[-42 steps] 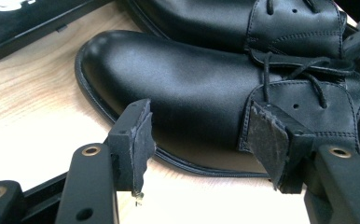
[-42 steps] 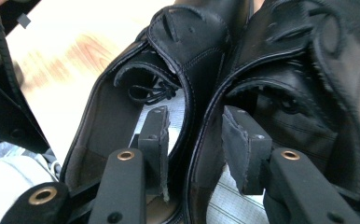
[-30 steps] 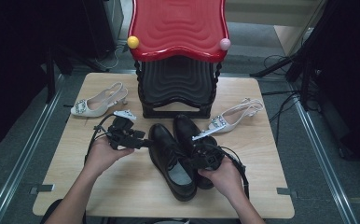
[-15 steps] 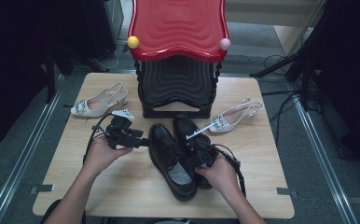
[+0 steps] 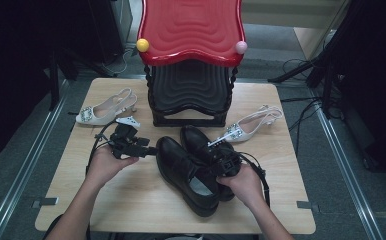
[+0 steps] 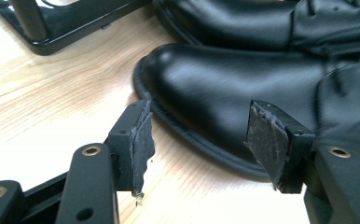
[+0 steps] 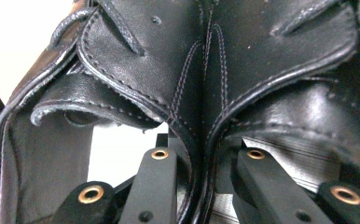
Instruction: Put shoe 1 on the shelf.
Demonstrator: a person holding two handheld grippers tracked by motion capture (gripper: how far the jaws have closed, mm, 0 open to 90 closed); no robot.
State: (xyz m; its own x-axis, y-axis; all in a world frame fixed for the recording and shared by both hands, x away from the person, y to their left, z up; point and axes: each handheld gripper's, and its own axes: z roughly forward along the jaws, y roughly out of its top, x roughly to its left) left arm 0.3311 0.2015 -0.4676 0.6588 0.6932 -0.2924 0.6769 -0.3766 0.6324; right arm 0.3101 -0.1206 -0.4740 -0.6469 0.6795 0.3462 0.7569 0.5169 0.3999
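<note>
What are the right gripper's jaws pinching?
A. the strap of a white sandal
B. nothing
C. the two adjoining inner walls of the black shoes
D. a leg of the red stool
C: in the right gripper view the right gripper has its jaws pressed on either side of the black shoes' two adjoining collar edges; they have just been closing on that leather.

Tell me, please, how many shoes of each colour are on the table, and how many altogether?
Black lace-up shoes: 2, the left black shoe and the right black shoe, side by side at the middle.
White slingback heels: 2, the left white heel and the right white heel, either side of the rack.
Total: 4 shoes.
</note>
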